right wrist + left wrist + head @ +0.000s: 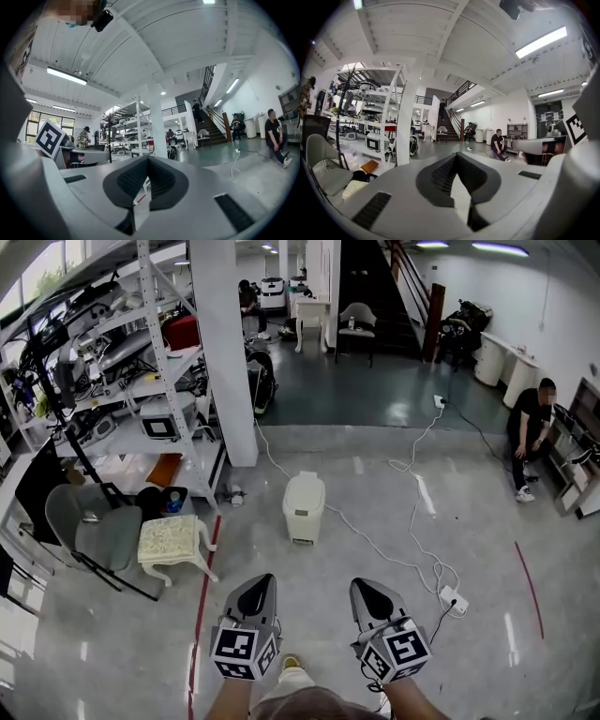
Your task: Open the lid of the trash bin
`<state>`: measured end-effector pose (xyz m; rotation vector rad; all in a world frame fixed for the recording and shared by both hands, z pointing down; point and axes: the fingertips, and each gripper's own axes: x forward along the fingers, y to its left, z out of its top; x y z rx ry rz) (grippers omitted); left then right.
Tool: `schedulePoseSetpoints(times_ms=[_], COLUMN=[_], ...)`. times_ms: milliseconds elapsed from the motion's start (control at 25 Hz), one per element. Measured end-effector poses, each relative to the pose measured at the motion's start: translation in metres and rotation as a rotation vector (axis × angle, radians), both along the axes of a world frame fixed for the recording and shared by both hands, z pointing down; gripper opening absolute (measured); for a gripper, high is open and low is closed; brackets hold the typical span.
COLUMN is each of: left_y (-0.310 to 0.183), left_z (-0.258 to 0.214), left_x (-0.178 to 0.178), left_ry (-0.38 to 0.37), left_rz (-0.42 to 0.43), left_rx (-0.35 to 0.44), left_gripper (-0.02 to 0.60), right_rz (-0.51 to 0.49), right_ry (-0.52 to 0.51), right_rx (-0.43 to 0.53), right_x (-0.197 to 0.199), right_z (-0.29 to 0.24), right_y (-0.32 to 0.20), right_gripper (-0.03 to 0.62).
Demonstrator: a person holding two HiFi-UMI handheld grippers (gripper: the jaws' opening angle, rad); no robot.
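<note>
step: approach, not begun on the bin; both tools are well short of it, nothing touched
trash bin [304, 507]: cream, upright on the bare floor, centre of head view, just right of the white pillar [225, 352], well ahead of both grippers
lid [307, 485]: down, looks fully closed
left gripper [256, 594]: low in head view, pointing toward the bin; its own view shows tips [456, 154] meeting, nothing between the jaws
right gripper [373, 596]: beside the left one, apart from it, same heading; jaws closed tip to tip [148, 159], empty
floor cable [412, 521]: white, runs from the bin's right side out to a power strip [453, 599] near the right gripper
stool [173, 538]: cushioned, left of the bin, well apart from it
shelving rack [150, 381]: far left, cluttered, not in the way
seated person [530, 432]: far right by the wall, clear of the path
next move (judgement): walk in, bring one gripper down to the lid's front edge, part the jaws or hook a tip under the rim, lift upward
watch (judgement): the cable is a trip or snag risk; lid edge detail is too small to tell whether there is a lip or a pedal
</note>
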<state>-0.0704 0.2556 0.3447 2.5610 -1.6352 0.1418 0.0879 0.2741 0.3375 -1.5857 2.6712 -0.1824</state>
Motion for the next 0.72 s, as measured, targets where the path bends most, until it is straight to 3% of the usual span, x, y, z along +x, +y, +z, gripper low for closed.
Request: schedulePoseSetpoints(times_ms=[720], left_y=[-0.108], left_z=[0.002], left_x=[-0.044], left_ry=[-0.032], left_rz=[0.08], left_rx=[-0.004], left_gripper=[-0.006], right_rz=[0.078], right_ry=[-0.027], right_rx=[0.003], right_x=[-0.045], right_z=[-0.003], right_y=[-0.103], right_gripper=[0.034])
